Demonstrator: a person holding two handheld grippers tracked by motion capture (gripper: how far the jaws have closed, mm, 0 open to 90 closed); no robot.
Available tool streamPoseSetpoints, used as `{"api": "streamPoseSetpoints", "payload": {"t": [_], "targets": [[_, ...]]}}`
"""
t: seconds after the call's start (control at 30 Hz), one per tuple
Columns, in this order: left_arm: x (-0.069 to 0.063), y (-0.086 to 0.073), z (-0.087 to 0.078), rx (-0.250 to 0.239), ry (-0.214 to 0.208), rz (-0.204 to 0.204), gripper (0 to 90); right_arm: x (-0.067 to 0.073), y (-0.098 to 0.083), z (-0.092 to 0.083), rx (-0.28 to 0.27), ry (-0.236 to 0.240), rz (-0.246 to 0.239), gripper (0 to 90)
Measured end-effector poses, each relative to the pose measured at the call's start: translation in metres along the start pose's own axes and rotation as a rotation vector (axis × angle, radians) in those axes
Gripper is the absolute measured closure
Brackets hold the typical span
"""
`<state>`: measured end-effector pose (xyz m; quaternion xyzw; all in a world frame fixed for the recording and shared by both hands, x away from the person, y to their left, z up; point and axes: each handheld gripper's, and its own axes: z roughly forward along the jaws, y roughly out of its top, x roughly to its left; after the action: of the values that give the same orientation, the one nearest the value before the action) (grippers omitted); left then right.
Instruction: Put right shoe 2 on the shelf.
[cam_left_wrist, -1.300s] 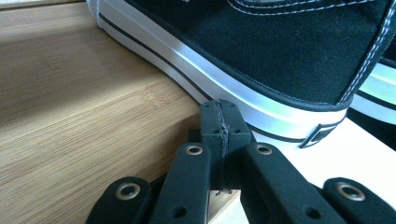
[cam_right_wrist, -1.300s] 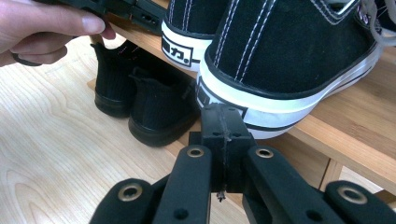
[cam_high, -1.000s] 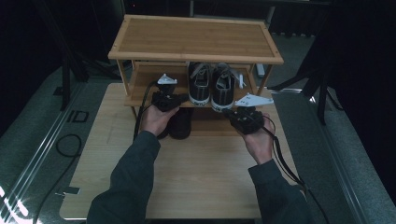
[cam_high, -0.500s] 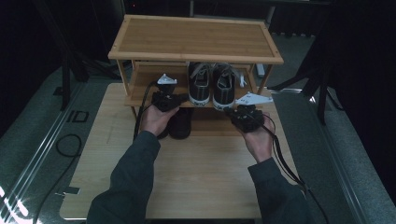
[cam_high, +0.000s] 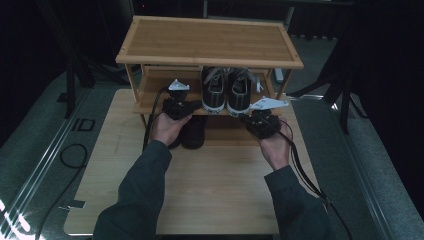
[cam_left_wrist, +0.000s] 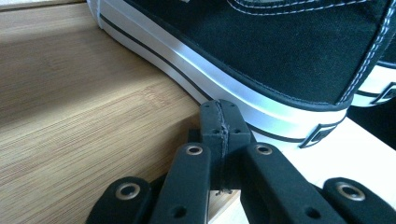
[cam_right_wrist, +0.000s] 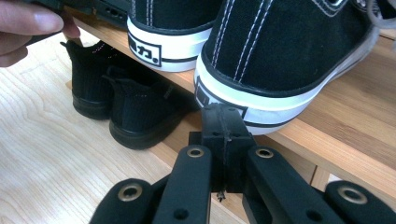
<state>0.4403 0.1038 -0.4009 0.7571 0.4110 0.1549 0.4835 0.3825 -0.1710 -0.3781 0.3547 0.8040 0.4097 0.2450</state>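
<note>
High view: a pair of black canvas sneakers (cam_high: 226, 92) stood on the middle shelf of the bamboo shoe rack (cam_high: 210, 42); left gripper (cam_high: 178, 103) just left of the sneakers, right gripper (cam_high: 261, 120) just right of them, near the heels; 2 black slip-on shoes (cam_high: 192, 132) lay below the sneakers.

Left gripper view: jaws pressed fully together, gripping nothing, tips at the white sole of the left sneaker (cam_left_wrist: 261, 51).

Right gripper view: jaws closed flat, empty, tips at the heel of the right sneaker (cam_right_wrist: 280, 51).
</note>
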Motion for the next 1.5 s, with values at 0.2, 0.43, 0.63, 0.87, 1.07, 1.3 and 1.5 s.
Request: {"api": "streamPoseSetpoints", "payload": {"t": [0.2, 0.43, 0.63, 0.87, 1.07, 1.3, 1.5], "targets": [[0.0, 0.0, 0.0, 0.001, 0.001, 0.0, 90.0, 0.003, 0.003, 0.005, 0.007, 0.011, -0.011, 90.0], [0.0, 0.0, 0.0, 0.001, 0.002, 0.0, 90.0, 0.004, 0.003, 0.01, 0.019, 0.013, -0.02, 90.0], [0.0, 0.0, 0.0, 0.003, 0.001, -0.002, 90.0, 0.003, 0.003, 0.011, 0.015, 0.01, -0.012, 90.0], [0.001, 0.0, 0.0, 0.003, -0.001, -0.001, 90.0, 0.002, 0.003, 0.013, 0.01, 0.002, -0.007, 90.0], [0.0, -0.001, 0.0, -0.003, -0.001, -0.006, 90.0, 0.003, 0.003, 0.014, 0.013, -0.005, -0.014, 90.0], [0.002, -0.001, 0.0, -0.011, -0.012, -0.016, 90.0, 0.004, 0.003, 0.013, 0.013, 0.0, -0.016, 85.6], [0.0, -0.003, 0.0, -0.025, 0.004, 0.001, 90.0, 0.005, 0.001, 0.004, 0.014, -0.008, -0.041, 81.8]]}}
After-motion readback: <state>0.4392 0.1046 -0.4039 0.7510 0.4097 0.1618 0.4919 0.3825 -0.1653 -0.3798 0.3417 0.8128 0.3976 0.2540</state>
